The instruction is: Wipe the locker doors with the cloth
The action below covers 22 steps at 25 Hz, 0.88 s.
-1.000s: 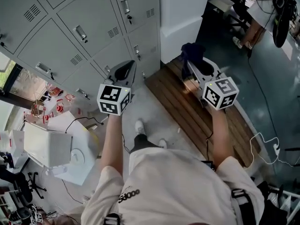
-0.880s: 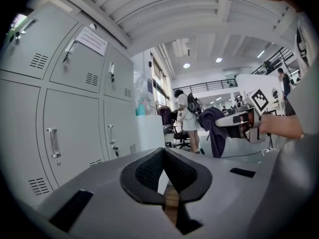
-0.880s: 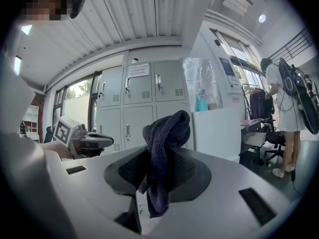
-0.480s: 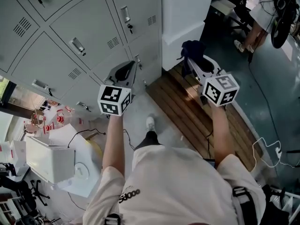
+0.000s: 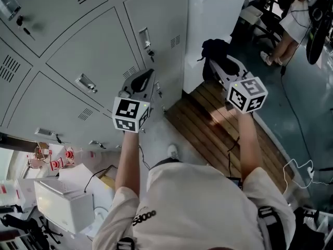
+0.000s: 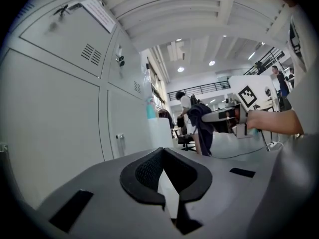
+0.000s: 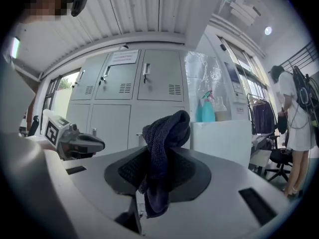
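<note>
One cloth [image 7: 167, 128] clamped in right gripper [image 7: 158, 151] fingers | left gripper [image 6: 162, 151] fingers clenched, empty | locker doors [image 5: 88, 46] shut

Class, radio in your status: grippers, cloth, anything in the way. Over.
Left gripper shut, empty. Right gripper shut on cloth. Cloth not on lockers yet. White cabinet close beside cloth.

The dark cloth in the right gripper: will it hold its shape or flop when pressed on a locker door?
Likely floppy: the dark cloth droops in loose folds from the right gripper. Its knitted-looking weave suggests it is light, and it would probably flatten and drag rather than slip on a locker door.
</note>
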Each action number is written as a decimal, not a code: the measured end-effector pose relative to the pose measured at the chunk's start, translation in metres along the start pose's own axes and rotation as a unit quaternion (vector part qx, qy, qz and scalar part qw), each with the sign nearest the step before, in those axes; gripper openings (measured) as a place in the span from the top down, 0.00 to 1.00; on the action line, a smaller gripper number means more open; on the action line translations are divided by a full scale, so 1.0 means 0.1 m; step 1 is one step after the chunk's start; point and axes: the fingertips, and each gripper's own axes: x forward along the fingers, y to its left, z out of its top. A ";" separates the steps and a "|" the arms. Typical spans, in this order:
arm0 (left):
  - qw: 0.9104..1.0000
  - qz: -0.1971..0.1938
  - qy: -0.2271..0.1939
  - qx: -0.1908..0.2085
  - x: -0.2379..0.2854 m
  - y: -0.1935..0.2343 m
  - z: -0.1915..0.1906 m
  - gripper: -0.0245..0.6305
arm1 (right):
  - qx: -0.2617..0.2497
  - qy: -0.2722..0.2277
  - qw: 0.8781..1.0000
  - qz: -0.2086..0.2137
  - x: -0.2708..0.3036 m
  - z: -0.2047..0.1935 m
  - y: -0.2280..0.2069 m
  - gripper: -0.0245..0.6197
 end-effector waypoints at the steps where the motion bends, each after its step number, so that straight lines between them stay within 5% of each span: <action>1: 1.000 -0.005 -0.002 0.000 0.06 0.09 0.00 0.93 | -0.009 -0.006 1.000 -0.003 0.16 0.07 -0.06 0.81; 10: 0.999 -0.030 -0.002 -0.012 0.46 0.59 0.00 0.93 | -0.007 -0.048 0.999 -0.010 1.53 0.80 -0.79 0.81; 15: 1.000 0.000 0.008 -0.009 0.51 0.84 -0.03 0.93 | 0.014 -0.063 0.998 0.002 2.13 1.05 -1.06 0.81; 22: 0.999 0.044 0.005 -0.025 0.48 1.03 0.02 0.93 | -0.037 -0.067 0.997 0.019 2.57 1.11 -1.01 0.81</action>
